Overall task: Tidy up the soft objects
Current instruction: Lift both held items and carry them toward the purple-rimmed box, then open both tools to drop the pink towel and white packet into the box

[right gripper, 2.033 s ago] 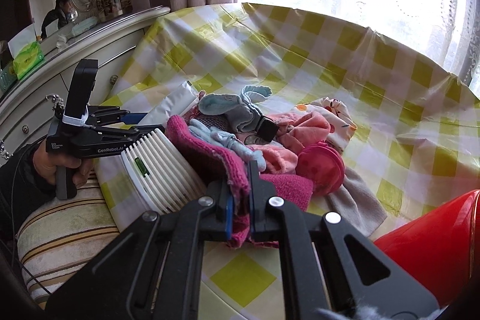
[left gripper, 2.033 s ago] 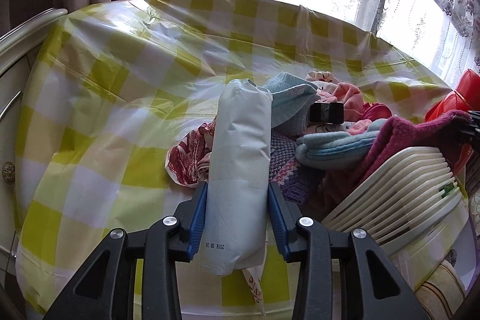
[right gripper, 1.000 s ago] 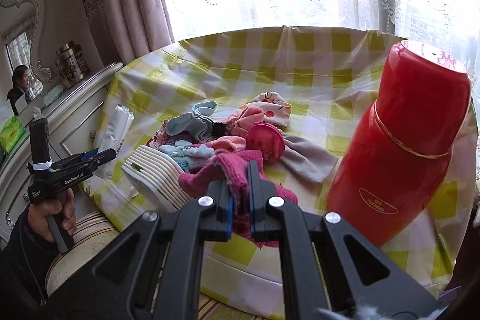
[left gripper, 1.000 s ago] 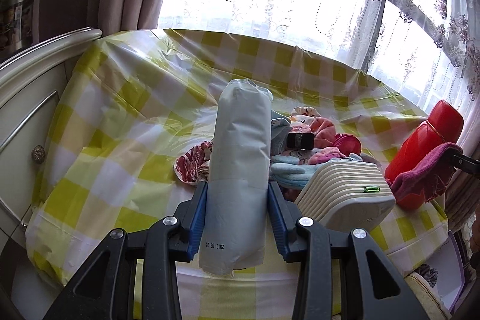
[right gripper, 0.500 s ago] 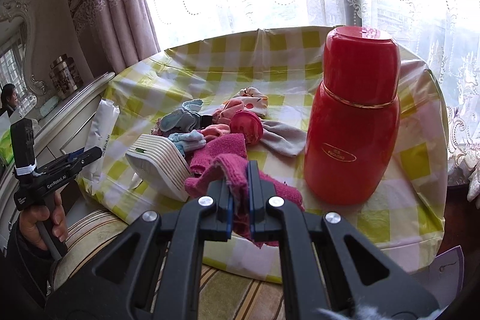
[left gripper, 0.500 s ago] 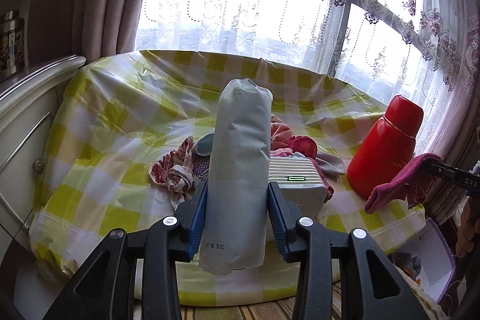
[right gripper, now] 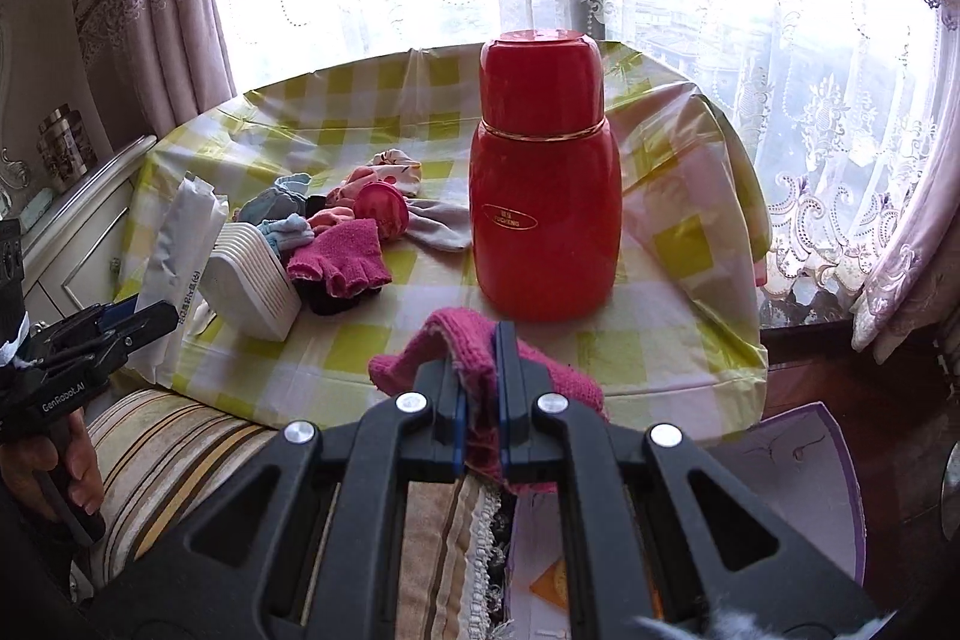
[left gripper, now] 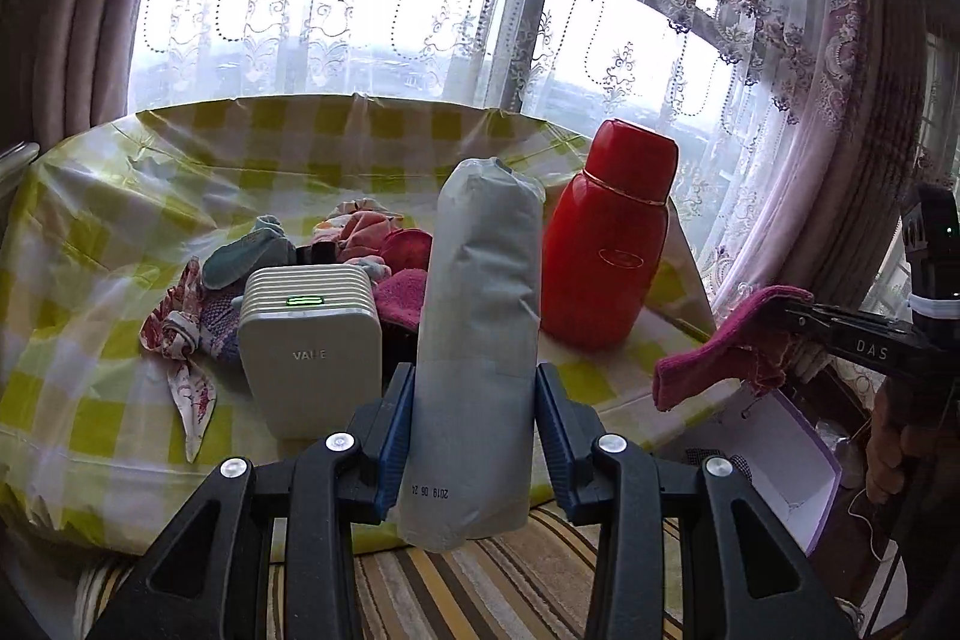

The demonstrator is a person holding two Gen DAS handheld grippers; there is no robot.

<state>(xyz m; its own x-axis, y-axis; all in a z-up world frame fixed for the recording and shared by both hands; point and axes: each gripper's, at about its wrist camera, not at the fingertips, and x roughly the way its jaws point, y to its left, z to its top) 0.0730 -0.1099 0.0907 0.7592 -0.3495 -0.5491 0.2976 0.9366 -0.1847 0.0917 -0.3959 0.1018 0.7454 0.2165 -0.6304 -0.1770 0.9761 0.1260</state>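
My left gripper (left gripper: 474,382) is shut on a long pale grey soft pack (left gripper: 480,316) and holds it upright, off the front edge of the table; it also shows in the right wrist view (right gripper: 177,244). My right gripper (right gripper: 480,340) is shut on a magenta knit glove (right gripper: 447,340) and holds it off the table's front right edge, above a purple-rimmed box (left gripper: 792,460). The glove also shows in the left wrist view (left gripper: 726,352). A pile of small socks and cloths (right gripper: 336,214), with a second magenta glove (right gripper: 348,256), lies on the checked tablecloth (right gripper: 660,244).
A red thermos (right gripper: 543,196) stands at the table's right. A white ribbed device (left gripper: 309,334) with a green light stands at the front edge. A striped cushion (right gripper: 180,448) lies below the table. A dresser (right gripper: 78,232) is at the left. Curtains hang behind.
Both grippers have pulled back from the table, away from the pile, with their loads still held. The magenta glove now hangs over the box beside the table.
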